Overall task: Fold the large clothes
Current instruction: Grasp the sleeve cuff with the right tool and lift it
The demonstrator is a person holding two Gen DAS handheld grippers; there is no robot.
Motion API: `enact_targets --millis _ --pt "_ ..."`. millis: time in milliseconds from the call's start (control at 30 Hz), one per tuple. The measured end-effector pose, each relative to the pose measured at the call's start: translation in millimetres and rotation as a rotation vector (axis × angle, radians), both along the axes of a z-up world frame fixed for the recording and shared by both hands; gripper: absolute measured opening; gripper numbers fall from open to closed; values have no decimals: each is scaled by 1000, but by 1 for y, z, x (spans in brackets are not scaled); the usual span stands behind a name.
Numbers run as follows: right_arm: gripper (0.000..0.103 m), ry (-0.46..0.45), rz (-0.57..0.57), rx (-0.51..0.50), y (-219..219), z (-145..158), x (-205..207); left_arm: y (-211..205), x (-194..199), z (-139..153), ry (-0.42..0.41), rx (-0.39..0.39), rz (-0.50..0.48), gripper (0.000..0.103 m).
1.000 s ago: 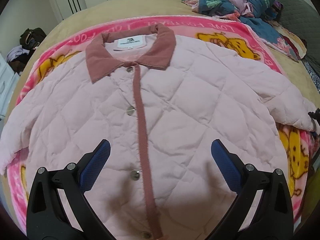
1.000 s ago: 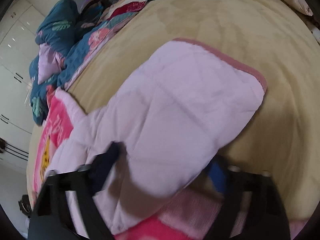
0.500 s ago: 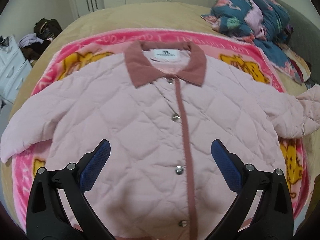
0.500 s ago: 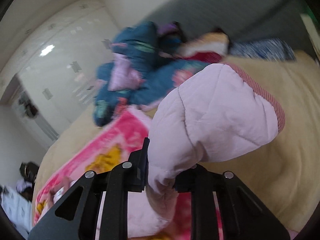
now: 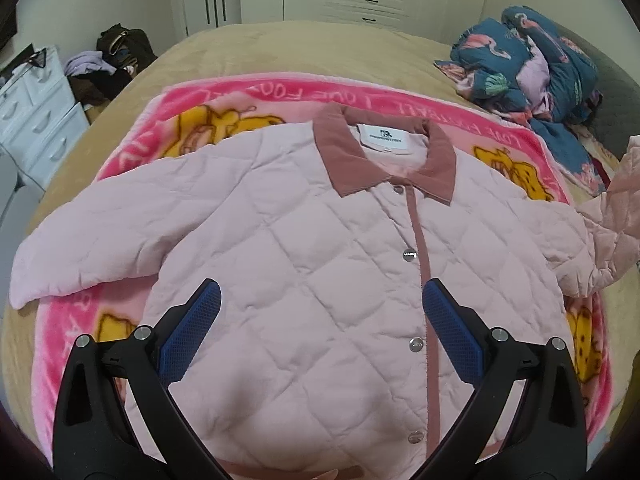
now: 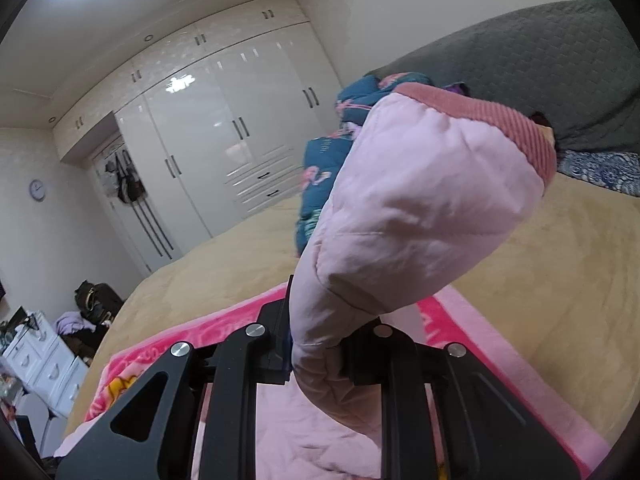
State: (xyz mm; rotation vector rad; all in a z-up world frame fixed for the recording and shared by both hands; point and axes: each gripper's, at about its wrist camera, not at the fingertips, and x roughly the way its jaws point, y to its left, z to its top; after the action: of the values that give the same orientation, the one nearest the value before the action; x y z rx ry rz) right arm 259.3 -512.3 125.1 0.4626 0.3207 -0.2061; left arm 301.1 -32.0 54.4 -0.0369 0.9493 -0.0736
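Observation:
A pale pink quilted jacket (image 5: 304, 280) with a dusty-rose collar and snap buttons lies face up on a pink cartoon blanket (image 5: 256, 100). Its left sleeve (image 5: 100, 248) lies flat and spread out. My left gripper (image 5: 320, 328) hovers open above the jacket's lower front, its blue pads wide apart and holding nothing. My right gripper (image 6: 316, 344) is shut on the jacket's right sleeve (image 6: 420, 216), which is lifted off the bed with its ribbed cuff (image 6: 516, 128) pointing up. In the left wrist view that raised sleeve (image 5: 616, 216) shows at the right edge.
The blanket lies on a tan bed cover (image 5: 304, 48). A heap of blue flamingo-print bedding (image 5: 528, 68) sits at the bed's far right. A grey headboard (image 6: 540, 64), white wardrobes (image 6: 224, 140), a white drawer unit (image 5: 36, 120) and a dark bag (image 5: 124, 44) surround the bed.
My right gripper closed on the right sleeve and lifted it high off the bed, turning as it rose. My left gripper moved back and up, so more of the jacket shows.

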Motion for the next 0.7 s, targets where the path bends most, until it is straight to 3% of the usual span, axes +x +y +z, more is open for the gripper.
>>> enact_targets --millis 400,700 --pt "18 -34 124 -57 64 22 14 30 -10 9 -18 -56 19 95" --pt "18 -49 228 -72 120 28 29 66 -15 15 -46 -74 88 95"
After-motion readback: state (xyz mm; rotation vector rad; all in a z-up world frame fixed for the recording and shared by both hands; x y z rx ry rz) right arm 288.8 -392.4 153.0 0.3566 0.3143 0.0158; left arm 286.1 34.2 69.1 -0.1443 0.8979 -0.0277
